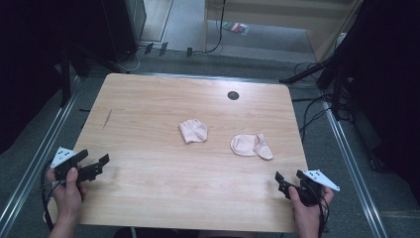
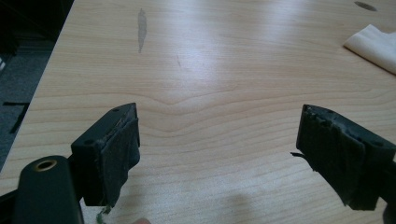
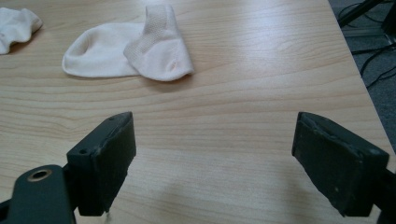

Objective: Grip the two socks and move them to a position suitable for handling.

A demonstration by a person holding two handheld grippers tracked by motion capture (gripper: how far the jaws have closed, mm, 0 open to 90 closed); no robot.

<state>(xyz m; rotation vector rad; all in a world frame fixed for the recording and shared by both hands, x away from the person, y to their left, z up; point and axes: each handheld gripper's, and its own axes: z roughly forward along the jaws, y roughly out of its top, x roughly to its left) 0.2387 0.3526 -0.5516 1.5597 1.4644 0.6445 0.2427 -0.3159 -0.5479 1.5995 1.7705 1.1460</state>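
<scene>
1. High view: your left gripper (image 1: 94,165) rests at the near-left edge of the light wooden tabletop (image 1: 148,183), fingers spread wide and holding nothing.
2. Your right gripper (image 1: 287,179) sits at the near-right corner, fingers likewise spread and holding nothing.
3. Two pale pink socks lie mid-table, apart: a crumpled sock (image 1: 193,131) and a folded sock (image 1: 251,146) to its right.

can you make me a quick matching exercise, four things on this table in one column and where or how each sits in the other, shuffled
Things:
1. folded pale pink sock
2. crumpled pale pink sock
3. small dark round hole in the wooden tabletop
4. left black two-jaw tool

Places or states:
A. near the far edge of the table
B. open, at the near left edge
C. around the table's middle
D. right of the other sock, toe end doubled over

Pairs: 1-D, 2-C, 3-A, 4-B
</scene>
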